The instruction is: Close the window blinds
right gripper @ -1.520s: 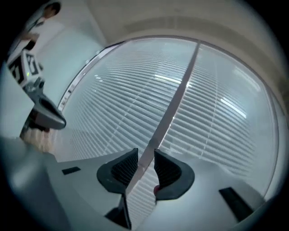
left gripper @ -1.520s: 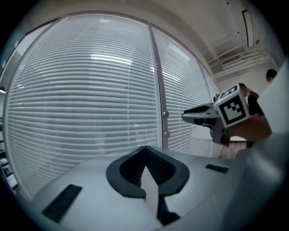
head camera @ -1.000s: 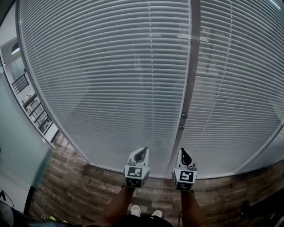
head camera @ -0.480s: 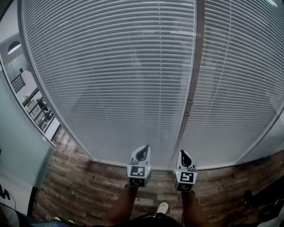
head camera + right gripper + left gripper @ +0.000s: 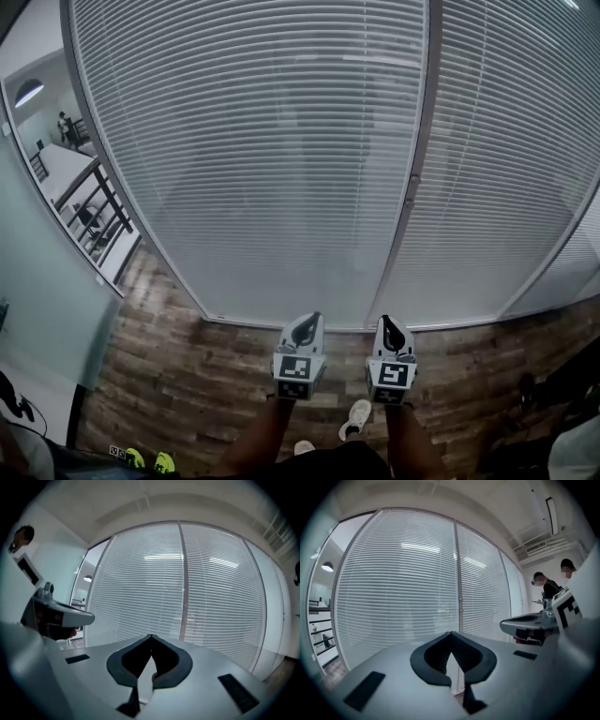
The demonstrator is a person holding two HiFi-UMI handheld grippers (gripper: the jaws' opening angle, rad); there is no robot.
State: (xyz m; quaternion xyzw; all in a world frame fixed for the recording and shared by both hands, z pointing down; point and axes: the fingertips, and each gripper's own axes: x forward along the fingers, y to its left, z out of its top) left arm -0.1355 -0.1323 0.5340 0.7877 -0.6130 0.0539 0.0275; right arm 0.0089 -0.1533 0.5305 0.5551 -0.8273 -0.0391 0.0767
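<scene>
Pointing the left gripper (image 5: 451,633) at the window blinds (image 5: 398,588), well apart from them. Pressing its jaws together at the tips, gripping nothing. Catching the right gripper (image 5: 508,624) at the right edge, with two people (image 5: 547,588) standing beyond it.

The left gripper (image 5: 303,323) and right gripper (image 5: 388,323) have smooth pale grey shells that taper to jaws lined with black pads. Each carries a white cube (image 5: 294,368) printed with black square markers. Flat black rectangular insets (image 5: 364,691) mark the shells. The person wears white shoes (image 5: 359,413) and dark clothing (image 5: 328,462).
</scene>
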